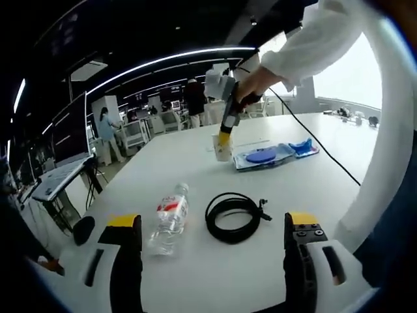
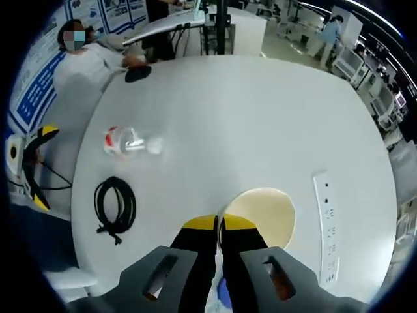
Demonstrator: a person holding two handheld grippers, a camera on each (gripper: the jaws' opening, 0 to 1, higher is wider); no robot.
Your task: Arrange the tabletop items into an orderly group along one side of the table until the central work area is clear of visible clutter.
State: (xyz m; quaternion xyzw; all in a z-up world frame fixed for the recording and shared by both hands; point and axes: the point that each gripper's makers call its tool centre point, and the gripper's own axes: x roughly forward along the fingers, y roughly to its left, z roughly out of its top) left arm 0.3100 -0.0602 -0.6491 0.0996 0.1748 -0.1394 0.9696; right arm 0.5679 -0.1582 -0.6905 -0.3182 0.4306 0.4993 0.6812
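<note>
Cup [image 2: 262,215] pinched by right tongs [image 2: 218,225]; bottle [image 1: 169,218], cable [image 1: 233,217] nearby.

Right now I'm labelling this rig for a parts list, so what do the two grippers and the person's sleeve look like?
The left gripper has black fingers capped with yellow tips. The right gripper matches: black fingers, yellow tips, on a grey slotted body. A thin black cable trails from it across the table. The person wears a white long sleeve.

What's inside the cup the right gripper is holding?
The cup looks empty, with a plain pale interior; the right gripper, pinching its rim, covers the near edge.
</note>
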